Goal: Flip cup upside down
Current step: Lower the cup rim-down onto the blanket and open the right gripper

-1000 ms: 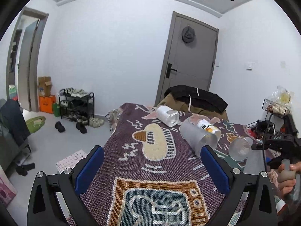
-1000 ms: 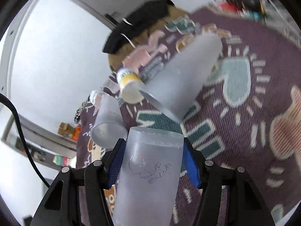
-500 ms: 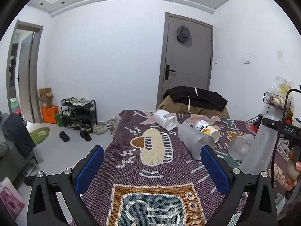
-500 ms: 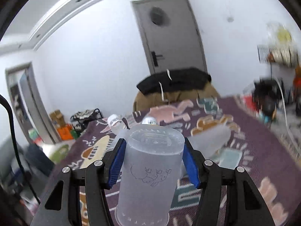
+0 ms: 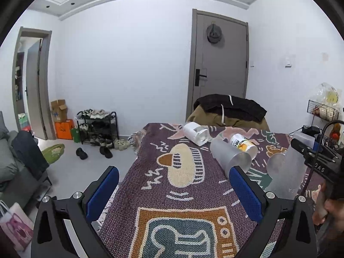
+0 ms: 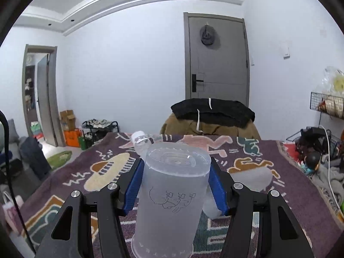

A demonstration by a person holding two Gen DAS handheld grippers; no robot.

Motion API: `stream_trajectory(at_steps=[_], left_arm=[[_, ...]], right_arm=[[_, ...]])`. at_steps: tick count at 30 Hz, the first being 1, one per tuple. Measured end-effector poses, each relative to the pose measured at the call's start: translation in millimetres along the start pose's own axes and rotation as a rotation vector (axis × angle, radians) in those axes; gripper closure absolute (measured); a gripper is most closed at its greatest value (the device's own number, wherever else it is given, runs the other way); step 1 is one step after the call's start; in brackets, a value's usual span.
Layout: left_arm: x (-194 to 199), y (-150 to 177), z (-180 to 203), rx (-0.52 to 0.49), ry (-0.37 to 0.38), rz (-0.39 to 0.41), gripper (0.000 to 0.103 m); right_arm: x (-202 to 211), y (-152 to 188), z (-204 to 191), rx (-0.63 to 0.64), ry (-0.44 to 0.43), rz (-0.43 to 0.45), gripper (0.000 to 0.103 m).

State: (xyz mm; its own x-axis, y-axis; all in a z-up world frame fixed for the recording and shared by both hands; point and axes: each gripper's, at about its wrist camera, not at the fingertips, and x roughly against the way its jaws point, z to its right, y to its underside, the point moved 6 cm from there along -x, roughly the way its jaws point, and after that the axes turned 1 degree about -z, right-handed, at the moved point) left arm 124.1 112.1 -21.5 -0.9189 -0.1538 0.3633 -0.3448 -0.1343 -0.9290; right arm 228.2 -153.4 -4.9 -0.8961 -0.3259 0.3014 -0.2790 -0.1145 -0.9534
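My right gripper (image 6: 175,185) is shut on a frosted plastic cup (image 6: 172,200). The cup stands upside down, base up and rim down at the patterned cloth (image 6: 279,193). A small line drawing on its wall appears inverted. In the left wrist view the same cup (image 5: 289,167) shows at the right, held by the right gripper (image 5: 305,148). My left gripper (image 5: 174,193) is open and empty above the cloth (image 5: 172,193), well left of the cup.
Another frosted cup (image 5: 230,158) lies on its side mid-table, with a yellow-labelled bottle (image 5: 243,144) behind it, a white cup (image 5: 196,132) farther back and a clear cup (image 5: 276,163) by the held one. Clothes (image 5: 230,107) lie piled at the far end.
The right gripper turned from tilted to level, rotating the held cup until its base points up, and lowered it toward the cloth. The left gripper stayed open, shifting only slightly.
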Motion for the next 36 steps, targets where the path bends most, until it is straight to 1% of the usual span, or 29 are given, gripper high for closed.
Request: stream_trajectory(at_steps=[3, 6, 9, 11, 15, 18, 23, 25, 27, 29, 31, 33, 36], left_arm=[[-7, 5, -3, 0.013, -0.004, -0.024, 0.0], [-13, 12, -6, 0.022, -0.003, -0.047, 0.0], [-22, 17, -7, 0.032, 0.01, -0.089, 0.0], [-24, 20, -5, 0.023, 0.007, -0.107, 0.001], [-19, 19, -3, 0.015, 0.001, -0.097, 0.0], [-16, 17, -2, 0.019, -0.004, -0.094, 0.0], [-14, 13, 3, 0.031, 0.017, -0.085, 0.0], [-12, 12, 7, 0.017, 0.021, -0.08, 0.0], [-10, 11, 10, 0.011, 0.03, -0.076, 0.0], [-7, 11, 12, 0.012, 0.043, -0.071, 0.0], [-6, 11, 14, 0.014, 0.055, -0.069, 0.0], [-5, 12, 16, 0.017, 0.069, -0.074, 0.0], [-3, 12, 19, 0.021, 0.078, -0.075, 0.0]], right_arm=[[-7, 7, -5, 0.027, 0.016, -0.004, 0.044], [-15, 17, -9, 0.029, 0.019, -0.044, 0.044], [-12, 18, -10, 0.048, 0.073, -0.033, 0.044], [-11, 19, -8, 0.033, 0.086, -0.04, 0.044], [-3, 23, -9, 0.044, 0.09, -0.026, 0.044], [3, 25, -10, 0.059, 0.083, -0.036, 0.044], [11, 29, -14, 0.087, 0.071, -0.039, 0.043], [11, 31, -14, 0.092, 0.076, -0.049, 0.04], [9, 34, -11, 0.08, 0.072, -0.067, 0.032], [10, 35, -8, 0.057, 0.048, -0.084, 0.024], [12, 36, -6, 0.029, 0.001, -0.092, 0.01], [15, 35, -6, 0.006, -0.049, -0.093, 0.005], [22, 31, -4, -0.02, -0.107, -0.1, 0.005]])
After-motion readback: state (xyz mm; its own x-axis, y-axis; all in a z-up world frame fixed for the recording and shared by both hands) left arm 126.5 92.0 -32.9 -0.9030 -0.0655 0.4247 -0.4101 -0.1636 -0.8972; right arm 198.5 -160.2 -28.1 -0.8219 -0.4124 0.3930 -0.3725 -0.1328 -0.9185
